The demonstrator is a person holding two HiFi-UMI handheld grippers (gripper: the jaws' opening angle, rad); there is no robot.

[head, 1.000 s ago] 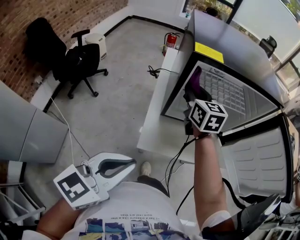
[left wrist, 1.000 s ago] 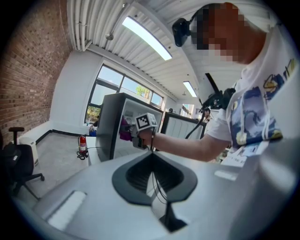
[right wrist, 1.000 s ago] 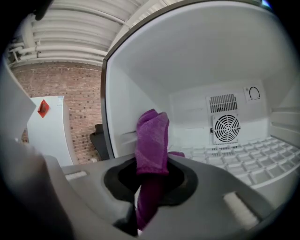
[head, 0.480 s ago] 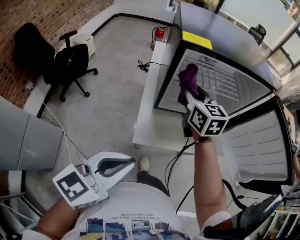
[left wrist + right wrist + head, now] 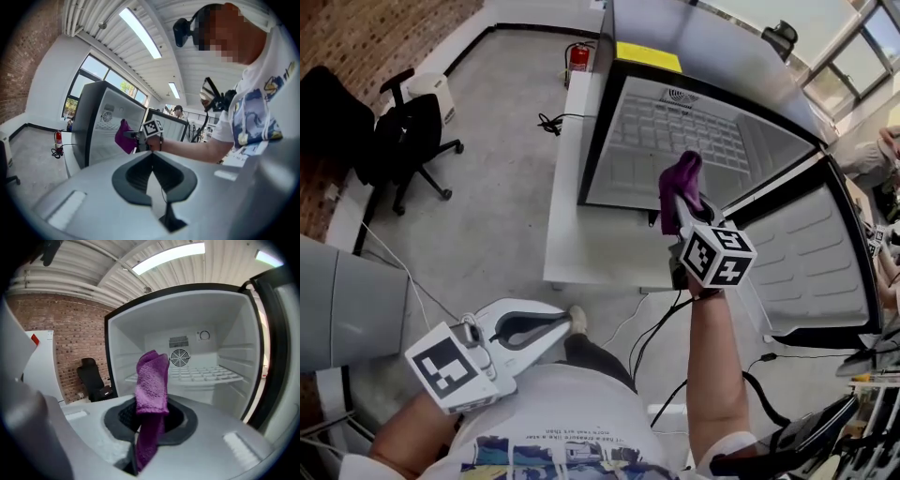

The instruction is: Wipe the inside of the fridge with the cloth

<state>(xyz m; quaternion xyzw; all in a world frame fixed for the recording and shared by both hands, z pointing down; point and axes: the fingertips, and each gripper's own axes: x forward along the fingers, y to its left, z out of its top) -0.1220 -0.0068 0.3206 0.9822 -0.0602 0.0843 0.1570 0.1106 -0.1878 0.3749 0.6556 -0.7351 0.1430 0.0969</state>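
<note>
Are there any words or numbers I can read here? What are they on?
None can be read.
Yellow sticker on the fridge: too small.
Shirt print: blurred.
Fire extinguisher label: too small.
Left cube, right cube: square patterns, no words.

Both grippers are pale grey plastic shells with black pads [image 5: 525, 330] lining the jaws. Behind the jaws of the left gripper [image 5: 570, 324] sits a white cube [image 5: 450, 367] printed with black square markers (the right gripper [image 5: 684, 208] carries a matching cube [image 5: 717, 255]). Thin black cables [image 5: 654, 319] trail from behind the right jaws. The person wears a white T-shirt [image 5: 572, 398] with a colourful printed band.
</note>
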